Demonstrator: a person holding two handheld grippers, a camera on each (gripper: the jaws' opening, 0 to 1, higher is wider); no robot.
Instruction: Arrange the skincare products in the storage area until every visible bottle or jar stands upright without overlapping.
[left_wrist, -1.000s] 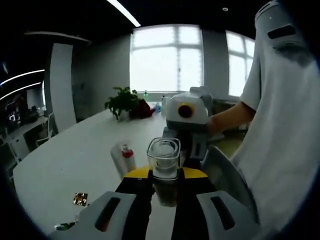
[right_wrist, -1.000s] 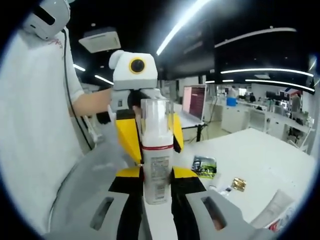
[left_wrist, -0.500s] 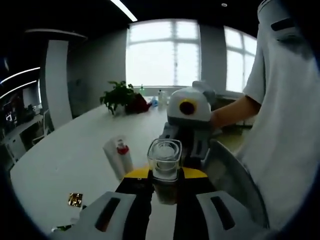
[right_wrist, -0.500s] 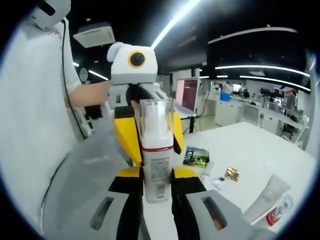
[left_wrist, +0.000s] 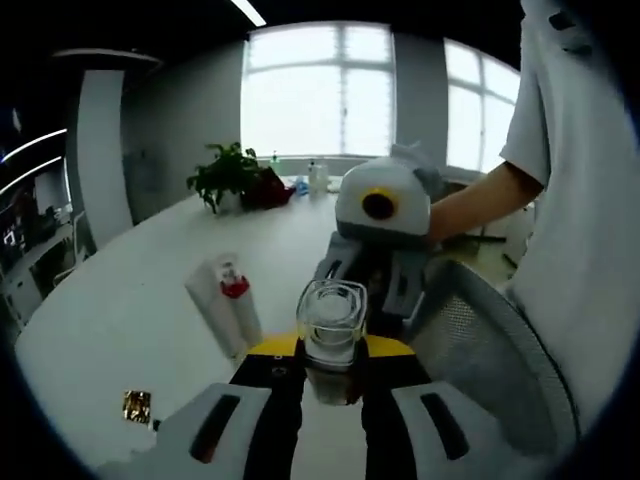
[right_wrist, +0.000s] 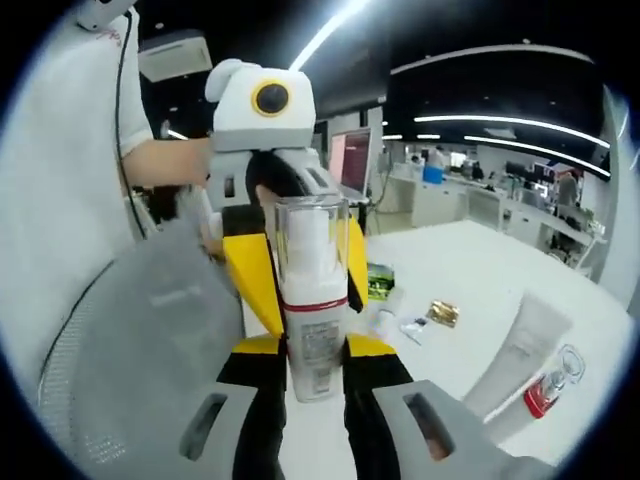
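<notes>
Both grippers faced each other, together gripping one upright clear-capped pump bottle (right_wrist: 313, 300): left gripper (left_wrist: 330, 385) and right gripper (right_wrist: 313, 375). A tube (right_wrist: 520, 350) lay at four o'clock on the worktop (right_wrist: 470, 290).

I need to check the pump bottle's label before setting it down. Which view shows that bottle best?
The right gripper view: the pump bottle stands side-on between that gripper's jaws, with clear cap, red band and label facing the camera, though the print is too small to read. The left gripper view looks down its clear cap, hiding the label.
</notes>
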